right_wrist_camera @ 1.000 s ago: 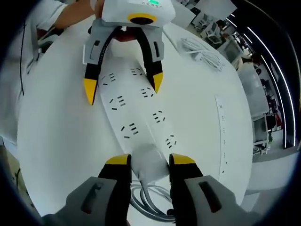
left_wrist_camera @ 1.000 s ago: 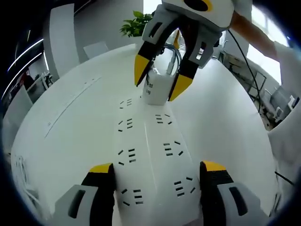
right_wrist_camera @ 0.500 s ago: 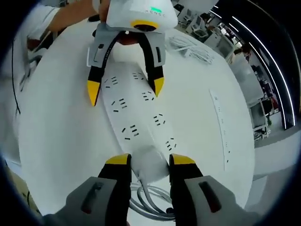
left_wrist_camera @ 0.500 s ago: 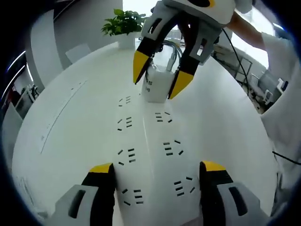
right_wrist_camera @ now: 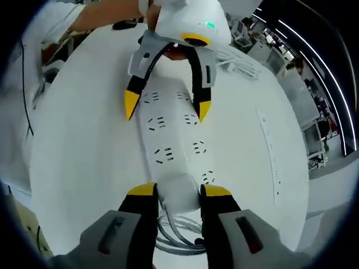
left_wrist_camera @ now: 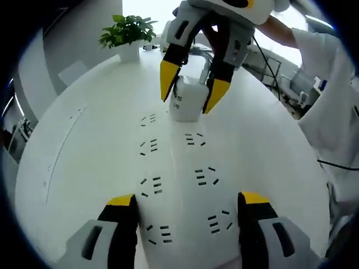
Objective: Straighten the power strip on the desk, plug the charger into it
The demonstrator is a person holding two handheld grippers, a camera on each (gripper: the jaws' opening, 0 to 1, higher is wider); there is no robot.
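Note:
A long white power strip (left_wrist_camera: 179,185) lies on the round white desk (left_wrist_camera: 84,168), its sockets facing up. My left gripper (left_wrist_camera: 188,200) straddles its near end, and both yellow-tipped jaws sit against the strip's sides. At the far end my right gripper (left_wrist_camera: 190,88) comes in from above, closed on the strip's thick cord-end block (left_wrist_camera: 186,102). In the right gripper view that block (right_wrist_camera: 179,193) is pinched between my right gripper (right_wrist_camera: 179,191) jaws, with the grey cord (right_wrist_camera: 179,238) coiled below. My left gripper (right_wrist_camera: 167,106) holds the strip's other end. A white cable bundle (right_wrist_camera: 238,56) lies beyond.
A potted plant (left_wrist_camera: 126,31) stands at the desk's far edge. A person's white sleeve (left_wrist_camera: 328,106) and a black wire (left_wrist_camera: 272,59) are on the right. A thin marked seam (right_wrist_camera: 269,151) runs along the desk. Offices and desks lie behind.
With both grippers still on it, the strip has turned on the desk. In the right gripper view its far end and my left gripper swung right, so it now runs nearly straight up.

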